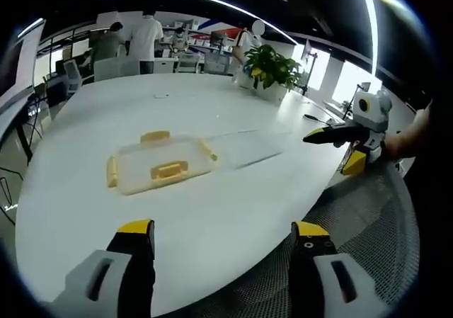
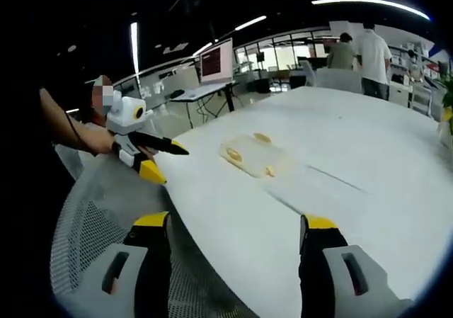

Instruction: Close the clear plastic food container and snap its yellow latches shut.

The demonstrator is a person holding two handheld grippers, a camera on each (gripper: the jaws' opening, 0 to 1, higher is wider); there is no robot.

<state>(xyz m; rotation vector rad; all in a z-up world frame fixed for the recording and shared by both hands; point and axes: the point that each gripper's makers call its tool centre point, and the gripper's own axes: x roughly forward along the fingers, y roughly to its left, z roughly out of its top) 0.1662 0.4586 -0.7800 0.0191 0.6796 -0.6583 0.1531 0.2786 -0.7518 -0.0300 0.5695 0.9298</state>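
Clear container (image 1: 161,163) lies alone on the white tabletop (image 1: 212,219); potted plant (image 1: 271,69) far right, monitor (image 2: 216,61) far left. Both grippers (image 1: 223,243) (image 2: 237,236) hover, fingers spread, holding nothing.

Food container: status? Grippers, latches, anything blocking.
Left gripper open, empty, short of the table edge. Right gripper open, empty. Container on white table, lid on, yellow latches apparently unsnapped. Nothing between grippers and container.

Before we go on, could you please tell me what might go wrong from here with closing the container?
1. The clear container looks light on a smooth white table; pressing a yellow latch one-sided may slide it.
2. Both the left gripper and right gripper are open and far away, so a long approach may misalign.
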